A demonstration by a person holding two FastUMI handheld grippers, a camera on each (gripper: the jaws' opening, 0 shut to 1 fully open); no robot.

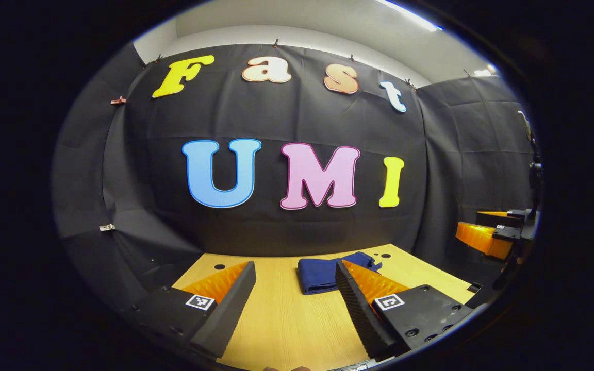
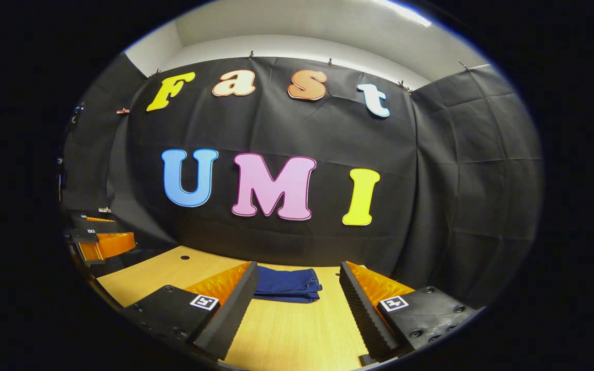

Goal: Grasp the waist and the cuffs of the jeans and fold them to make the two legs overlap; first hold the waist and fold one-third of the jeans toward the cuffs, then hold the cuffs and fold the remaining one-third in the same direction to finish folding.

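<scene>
Left gripper (image 1: pixel 295 288): fingers spread wide apart, nothing between them; held above the near part of the table, clear of the cloth.
Left gripper, seen from the right gripper view (image 2: pixel 102 242): orange and black, at the table's left edge, raised off the surface.
Right gripper (image 2: pixel 298 291): fingers likewise parted and empty, above the near part of the table.
Right gripper, seen from the left gripper view (image 1: pixel 493 234): beyond the table's right edge, well apart from the cloth.
Jeans (image 2: pixel 286 284): dark blue, folded into a compact bundle, lying flat toward the far edge of the table, near its middle; touched by neither gripper. In the left gripper view the jeans (image 1: pixel 320 274) are partly hidden behind the right-hand finger.
Table (image 2: pixel 297 335): light wood grain, with small dark holes near the far corners.
</scene>
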